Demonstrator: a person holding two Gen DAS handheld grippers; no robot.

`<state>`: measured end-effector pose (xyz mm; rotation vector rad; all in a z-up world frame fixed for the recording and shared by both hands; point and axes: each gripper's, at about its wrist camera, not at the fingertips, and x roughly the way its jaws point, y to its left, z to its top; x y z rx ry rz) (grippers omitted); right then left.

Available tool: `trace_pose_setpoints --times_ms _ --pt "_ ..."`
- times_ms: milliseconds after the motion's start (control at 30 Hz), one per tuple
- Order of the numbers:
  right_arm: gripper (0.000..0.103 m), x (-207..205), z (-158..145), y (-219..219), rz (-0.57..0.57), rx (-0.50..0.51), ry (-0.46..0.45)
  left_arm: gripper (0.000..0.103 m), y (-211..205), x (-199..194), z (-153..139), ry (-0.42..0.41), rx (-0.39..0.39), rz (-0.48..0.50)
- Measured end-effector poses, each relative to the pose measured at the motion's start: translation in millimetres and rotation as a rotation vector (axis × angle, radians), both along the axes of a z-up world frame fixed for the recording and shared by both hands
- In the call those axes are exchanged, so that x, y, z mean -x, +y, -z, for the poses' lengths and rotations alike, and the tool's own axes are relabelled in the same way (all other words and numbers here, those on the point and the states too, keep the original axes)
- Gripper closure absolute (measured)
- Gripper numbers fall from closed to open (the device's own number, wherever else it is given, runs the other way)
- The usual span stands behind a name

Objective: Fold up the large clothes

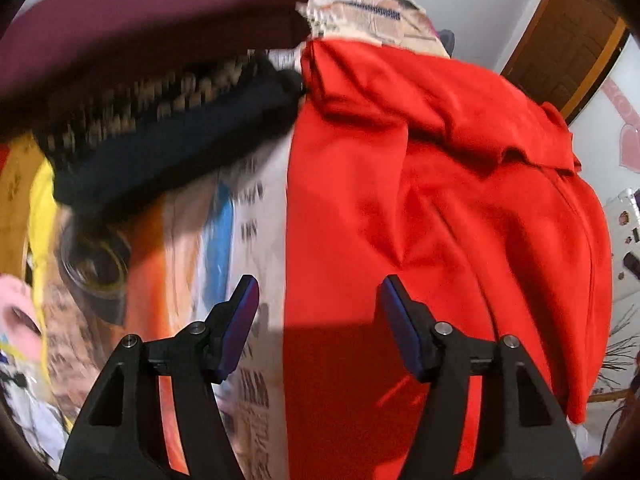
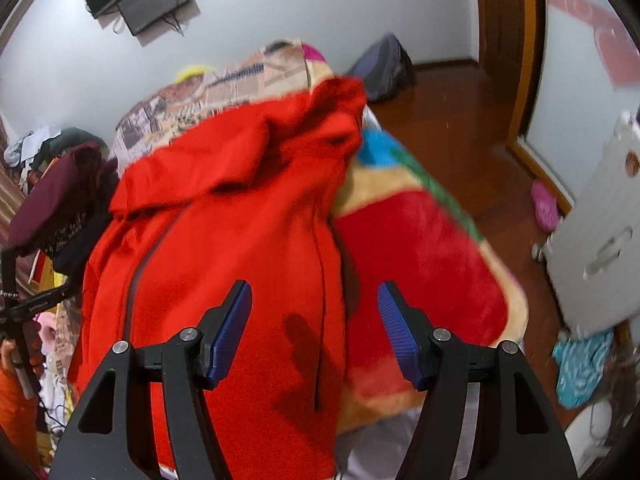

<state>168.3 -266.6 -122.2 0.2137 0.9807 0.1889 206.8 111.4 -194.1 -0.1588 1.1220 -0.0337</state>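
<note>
A large red garment lies spread lengthwise on a bed, bunched into folds at its far end. In the left wrist view its straight left edge runs up between the fingers of my left gripper, which hovers above it, open and holding nothing. The right wrist view shows the same red garment with a long seam and its right edge under my right gripper, also open and empty. Both blue pads stand clear of the cloth.
A folded maroon cloth and a black patterned one are stacked left of the garment on the printed bedsheet. A plush red blanket lies to its right. Wooden floor, a white cabinet and a door lie beyond.
</note>
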Motion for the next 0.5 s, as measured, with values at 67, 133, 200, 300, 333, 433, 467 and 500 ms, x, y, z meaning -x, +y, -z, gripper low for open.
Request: trace_pose_setpoints --times_ms 67,133,200,300,333,433,467,500 --pt "0.042 5 12 0 0.006 -0.020 0.045 0.040 0 6 8 0.024 0.032 -0.003" --pt "0.042 9 24 0 0.016 -0.043 0.088 0.040 -1 11 19 0.049 0.051 -0.005" --pt "0.042 10 32 1 0.013 -0.063 0.128 0.039 -2 13 29 0.076 0.046 -0.012" --pt "0.042 13 47 3 0.024 -0.122 0.176 0.034 0 18 35 0.064 0.077 -0.059" --pt "0.042 15 50 4 0.029 -0.135 0.181 0.034 2 19 36 0.068 0.097 -0.068" --pt "0.041 17 55 2 0.058 -0.187 0.186 0.030 7 25 41 0.093 0.178 -0.097" --pt "0.040 17 56 2 0.064 -0.200 0.187 0.027 5 28 43 0.099 0.193 -0.092" --pt "0.039 18 57 0 0.072 -0.219 0.189 0.026 2 31 43 0.102 0.197 -0.079"
